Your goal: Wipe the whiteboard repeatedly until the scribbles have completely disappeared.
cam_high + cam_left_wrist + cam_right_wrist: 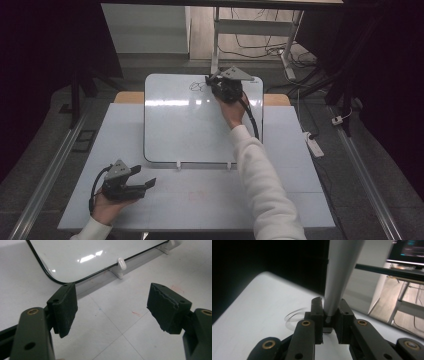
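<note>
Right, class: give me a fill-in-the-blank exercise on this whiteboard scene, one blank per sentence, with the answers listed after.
1. The right gripper is shut on a grey ____ held at the whiteboard.
2. The left gripper, near the table's front edge, has its jaws ____.
3. Black scribbles sit near the whiteboard's ____ edge in the high view.
4. The whiteboard's near edge rests in two small white ____.

Missing words: marker; open; far; clips

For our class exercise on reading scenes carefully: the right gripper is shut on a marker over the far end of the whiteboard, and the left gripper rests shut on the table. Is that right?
Not quite. The left gripper rests on the table with its jaws open and nothing between them, as the left gripper view shows. The rest holds: the right gripper is shut on a marker over the far end of the whiteboard.
</note>
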